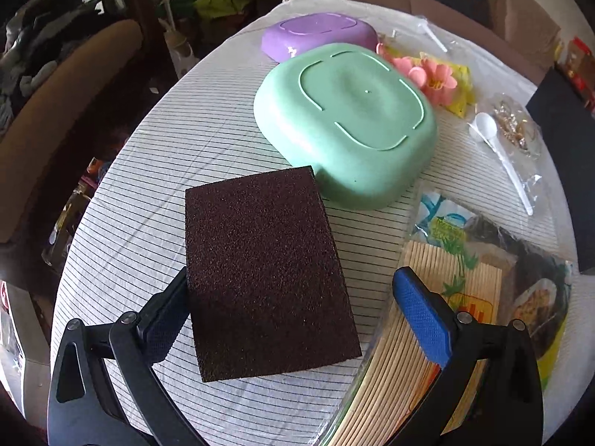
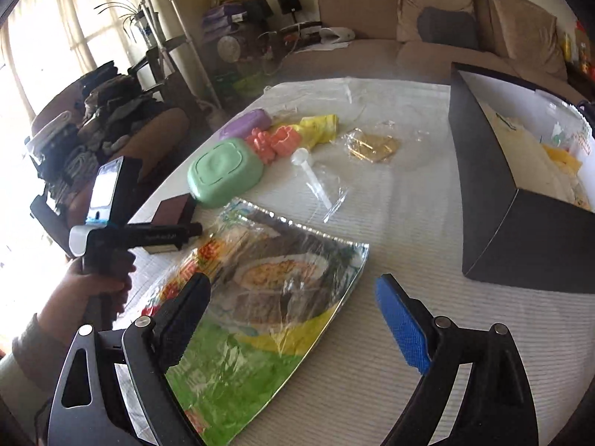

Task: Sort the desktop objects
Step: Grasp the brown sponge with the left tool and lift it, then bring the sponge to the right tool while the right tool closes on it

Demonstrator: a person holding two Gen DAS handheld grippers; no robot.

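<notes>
A dark brown sponge block (image 1: 267, 271) lies on the striped tablecloth between the fingers of my left gripper (image 1: 293, 282), which is open around it; the left pad touches its side, the blue right pad (image 1: 424, 316) stands apart. The sponge also shows in the right wrist view (image 2: 174, 208) under the left tool. My right gripper (image 2: 293, 293) is open and empty above a shiny food packet (image 2: 260, 278). An upturned green dish (image 1: 346, 119) and a purple dish (image 1: 316, 33) lie beyond the sponge.
A bamboo mat pack (image 1: 446, 334) lies right of the sponge. Pink flower clips (image 1: 427, 74), a yellow bag (image 2: 319, 126), a white spoon in a wrapper (image 2: 312, 178) and a gold-item packet (image 2: 372, 145) lie mid-table. A black box (image 2: 520, 200) with items stands at the right.
</notes>
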